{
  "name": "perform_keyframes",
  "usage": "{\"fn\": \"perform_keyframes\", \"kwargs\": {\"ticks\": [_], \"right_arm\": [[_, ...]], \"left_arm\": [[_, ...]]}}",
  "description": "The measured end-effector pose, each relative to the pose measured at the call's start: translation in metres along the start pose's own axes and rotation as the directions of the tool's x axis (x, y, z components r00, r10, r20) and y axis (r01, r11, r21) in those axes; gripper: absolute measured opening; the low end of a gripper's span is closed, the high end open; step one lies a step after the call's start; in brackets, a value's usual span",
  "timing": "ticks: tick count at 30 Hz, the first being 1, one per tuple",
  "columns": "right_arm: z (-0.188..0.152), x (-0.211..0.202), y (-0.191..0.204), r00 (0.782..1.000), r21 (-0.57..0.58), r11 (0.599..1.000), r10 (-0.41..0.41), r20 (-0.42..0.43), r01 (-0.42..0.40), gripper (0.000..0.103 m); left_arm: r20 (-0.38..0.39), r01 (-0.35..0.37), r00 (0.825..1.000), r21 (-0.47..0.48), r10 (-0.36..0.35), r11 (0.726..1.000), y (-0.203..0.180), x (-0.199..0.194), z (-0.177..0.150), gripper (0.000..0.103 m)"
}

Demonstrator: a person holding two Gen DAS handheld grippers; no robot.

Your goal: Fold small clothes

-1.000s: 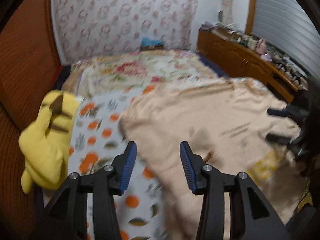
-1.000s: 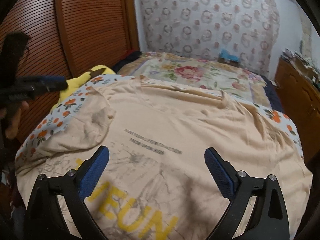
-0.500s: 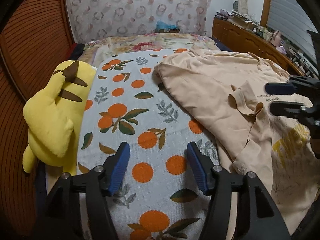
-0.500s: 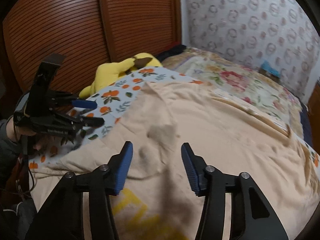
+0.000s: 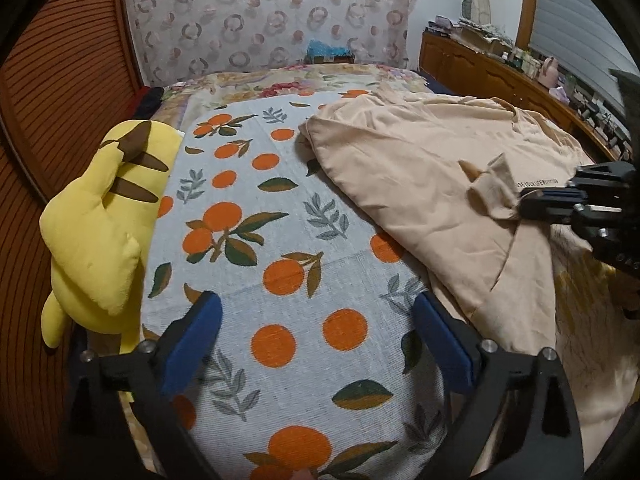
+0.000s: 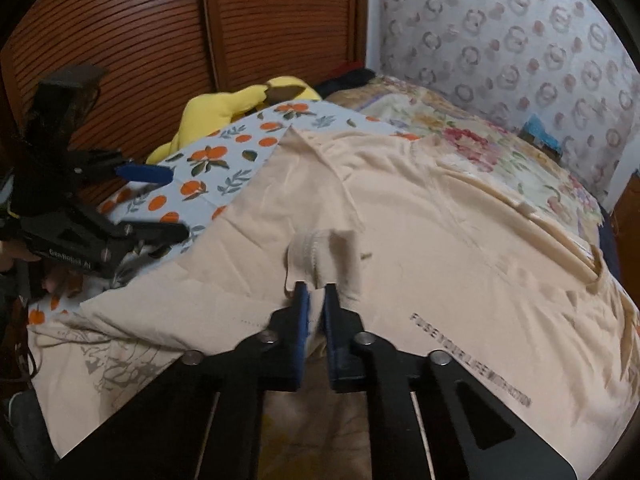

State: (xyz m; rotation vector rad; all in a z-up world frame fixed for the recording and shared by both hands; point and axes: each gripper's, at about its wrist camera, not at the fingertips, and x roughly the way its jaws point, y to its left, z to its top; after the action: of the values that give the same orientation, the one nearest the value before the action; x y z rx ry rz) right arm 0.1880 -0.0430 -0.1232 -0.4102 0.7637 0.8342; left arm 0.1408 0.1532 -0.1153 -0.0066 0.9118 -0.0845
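A beige T-shirt (image 6: pixel 420 240) lies spread over the bed, on top of a white bedspread printed with oranges and leaves (image 5: pixel 280 240). Dark lettering runs across the T-shirt's chest, and yellow print shows near its lower part. One sleeve (image 6: pixel 324 256) is folded inward onto the body of the shirt, its stitched cuff bunched up.

The right gripper (image 6: pixel 316 300) has its blue fingers (image 6: pixel 302 312) pressed together on that sleeve cuff, pinching the fabric, which stands up in a small fold just ahead of the tips. In the left wrist view the same gripper (image 5: pixel 532 204) reaches in from the right edge, its tips at the crumpled cuff.

The left gripper (image 5: pixel 316 340) hovers over the bare bedspread, beside the shirt's side edge, with its jaws opening; its blue fingers (image 5: pixel 192 340) are spread wide, with nothing between them but the printed cloth below. In the right wrist view it (image 6: pixel 168 204) shows at the left, above the orange-print cloth and apart from the shirt.

A yellow plush toy (image 5: pixel 100 224) with brown stripes lies at the bed's edge against a brown slatted wardrobe door (image 6: pixel 140 40). A floral quilt (image 6: pixel 480 148) covers the far part of the bed.
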Motion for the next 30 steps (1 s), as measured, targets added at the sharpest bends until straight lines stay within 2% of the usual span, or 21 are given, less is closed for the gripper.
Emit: {"fn": "perform_keyframes", "kwargs": {"ticks": [6,8,10,15,19,23,27,29,30], "right_arm": [[-0.021,-0.023,-0.009,0.995,0.072,0.993,-0.094,0.017,0.093,0.003],[-0.027,-0.029,-0.012,0.988,0.089,0.984,-0.156,0.017,0.154,0.003],[-0.031,-0.035,-0.016,0.980,0.108,0.975,-0.199,0.023,0.196,0.010],[-0.036,-0.048,-0.020,0.979,0.149,0.971,-0.197,0.051,0.188,0.016],[-0.027,-0.046,-0.010,0.984,0.134,0.979,-0.162,0.075,0.151,0.036],[-0.016,-0.026,-0.001,0.990,0.102,0.986,-0.136,0.046,0.131,0.036],[-0.011,0.001,-0.002,0.981,0.040,0.981,-0.190,-0.023,0.191,0.036],[-0.012,0.002,-0.013,0.978,0.073,0.976,-0.202,-0.042,0.205,0.036],[-0.014,-0.002,-0.019,0.968,0.086,0.965,-0.246,-0.040,0.249,0.036]], "left_arm": [[-0.007,-0.007,1.000,-0.006,0.007,1.000,0.000,0.001,0.000,0.103],[-0.008,-0.007,1.000,-0.009,0.007,1.000,0.001,0.002,0.000,0.103],[-0.008,-0.009,1.000,-0.012,0.009,1.000,0.001,0.002,0.000,0.103],[-0.026,-0.013,1.000,-0.018,0.013,1.000,0.003,0.001,-0.001,0.103],[-0.025,-0.025,0.999,-0.030,0.024,0.999,-0.001,-0.008,-0.012,0.103],[0.012,-0.048,0.999,-0.002,0.048,0.999,-0.010,-0.028,-0.024,0.103],[0.048,-0.033,0.998,-0.013,0.034,0.999,-0.015,-0.049,-0.032,0.103],[0.061,-0.021,0.998,-0.015,0.022,1.000,-0.019,-0.056,-0.034,0.103],[0.067,-0.014,0.998,-0.012,0.015,1.000,-0.021,-0.059,-0.035,0.103]]}}
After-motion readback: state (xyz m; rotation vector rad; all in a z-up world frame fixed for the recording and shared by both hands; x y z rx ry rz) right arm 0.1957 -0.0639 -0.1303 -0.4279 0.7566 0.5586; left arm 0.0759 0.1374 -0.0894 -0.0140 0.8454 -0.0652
